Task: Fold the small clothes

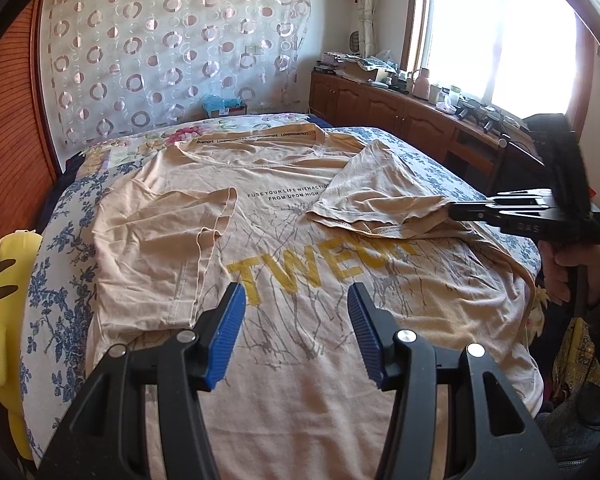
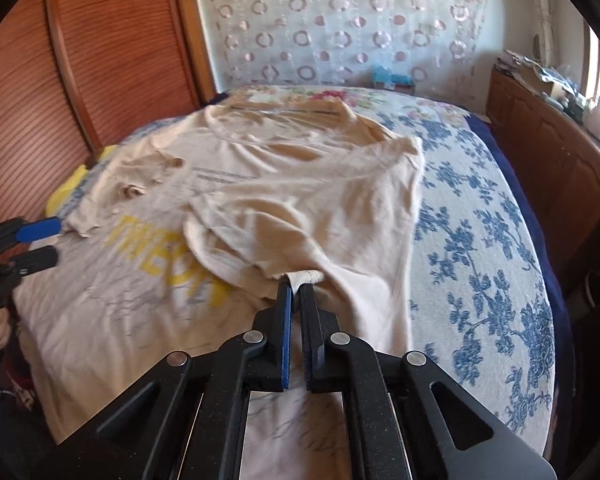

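Observation:
A beige T-shirt (image 1: 284, 216) with yellow letters lies front up on the bed; it also shows in the right wrist view (image 2: 292, 184). Its left sleeve (image 1: 168, 232) is folded in over the chest. My left gripper (image 1: 296, 300) is open and empty, above the shirt's lower middle. My right gripper (image 2: 296, 284) is shut on the edge of the right sleeve (image 2: 300, 216) and holds it lifted over the shirt body. In the left wrist view the right gripper (image 1: 456, 211) comes in from the right with the sleeve (image 1: 380, 192) in it.
The bed has a blue-flowered cover (image 2: 480, 240). A yellow plush toy (image 1: 0, 312) lies at the bed's left edge. A wooden cabinet (image 1: 400, 116) with clutter runs under the window on the right. A wooden wardrobe (image 2: 80, 60) stands to the left.

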A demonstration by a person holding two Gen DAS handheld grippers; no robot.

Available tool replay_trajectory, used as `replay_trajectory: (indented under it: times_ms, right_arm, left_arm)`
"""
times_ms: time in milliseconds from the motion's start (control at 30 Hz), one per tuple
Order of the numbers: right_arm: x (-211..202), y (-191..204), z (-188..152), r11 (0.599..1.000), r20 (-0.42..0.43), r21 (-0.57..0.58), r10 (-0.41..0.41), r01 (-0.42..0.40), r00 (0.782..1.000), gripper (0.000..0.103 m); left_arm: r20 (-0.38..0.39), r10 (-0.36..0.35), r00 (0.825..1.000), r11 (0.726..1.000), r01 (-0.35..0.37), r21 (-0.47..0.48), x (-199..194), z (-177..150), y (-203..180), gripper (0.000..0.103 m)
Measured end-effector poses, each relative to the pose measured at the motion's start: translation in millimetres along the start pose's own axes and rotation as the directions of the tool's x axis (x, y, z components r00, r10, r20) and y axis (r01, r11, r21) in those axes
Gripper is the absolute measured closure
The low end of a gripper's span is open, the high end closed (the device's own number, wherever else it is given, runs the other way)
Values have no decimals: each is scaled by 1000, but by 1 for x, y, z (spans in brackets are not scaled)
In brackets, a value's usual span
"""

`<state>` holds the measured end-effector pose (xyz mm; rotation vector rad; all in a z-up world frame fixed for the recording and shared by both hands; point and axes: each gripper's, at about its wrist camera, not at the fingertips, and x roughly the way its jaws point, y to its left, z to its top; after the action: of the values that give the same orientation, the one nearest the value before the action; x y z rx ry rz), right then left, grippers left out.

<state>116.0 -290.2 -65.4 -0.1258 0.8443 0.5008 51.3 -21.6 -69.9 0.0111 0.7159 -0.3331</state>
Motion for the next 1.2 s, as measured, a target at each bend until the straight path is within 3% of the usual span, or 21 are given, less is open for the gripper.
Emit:
replay_trajectory:
  times_ms: [200,400,633,733,933,1200]
  right_arm:
    - [-13,22,-4,998,12,-25,60,-59,998,101]
    - [-5,29,-17,998,-32,-39,55,-57,998,101]
    - [-12,19,-21,999,-40,-16,50,-51,998,75]
    - [-21,12,-16,998,-2,-9,58,-58,998,73]
    - [-16,-14,9,1000,46,-9,-13,13,999,53]
    - [27,-67,49,997,30,44,-64,63,998,51]
  left_arm:
    - [1,1,1000,1000,-1,-5,-1,0,1,51]
    - [3,7,1000,1000,-7,-13,-3,-1,4,51]
    - [17,30,999,999,-29,-32,-5,2,13,51]
    - [28,49,998,998,-48,-33,-7,6,18,51]
    - [34,120,992,992,-119,-39,-2,21,44,51]
    - [-8,145,989,988,-145,-53,21,46,94,51]
